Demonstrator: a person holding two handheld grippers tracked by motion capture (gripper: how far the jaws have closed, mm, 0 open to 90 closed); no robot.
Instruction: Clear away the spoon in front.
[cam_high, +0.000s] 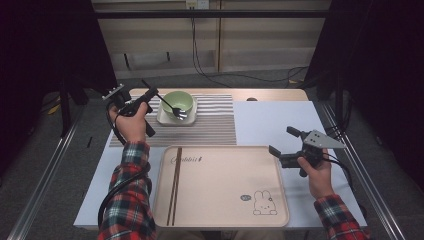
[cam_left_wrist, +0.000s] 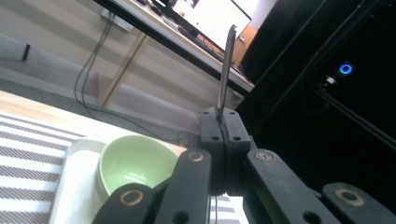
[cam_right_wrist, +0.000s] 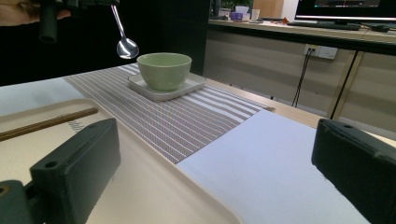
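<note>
**Spoon held over the bowl, right gripper idle**

At the table's far left, the left gripper (cam_high: 142, 100) has its jaws clamped on the handle of a spoon (cam_high: 170, 105). In the left gripper view the handle (cam_left_wrist: 226, 70) sticks up from between the closed jaws. The spoon's head hangs in the air just above the near rim of the green bowl (cam_high: 178, 101), clear of it in the right gripper view. The bowl sits on a white square dish (cam_high: 165, 119), which rests on a striped mat (cam_high: 215, 122). Nearer the person lies a beige tray (cam_high: 225, 185) with chopsticks (cam_high: 174, 185) along its left side. At the right, the right gripper (cam_high: 285, 142) hovers above the tray's far right corner, jaws wide apart and holding nothing.
</note>
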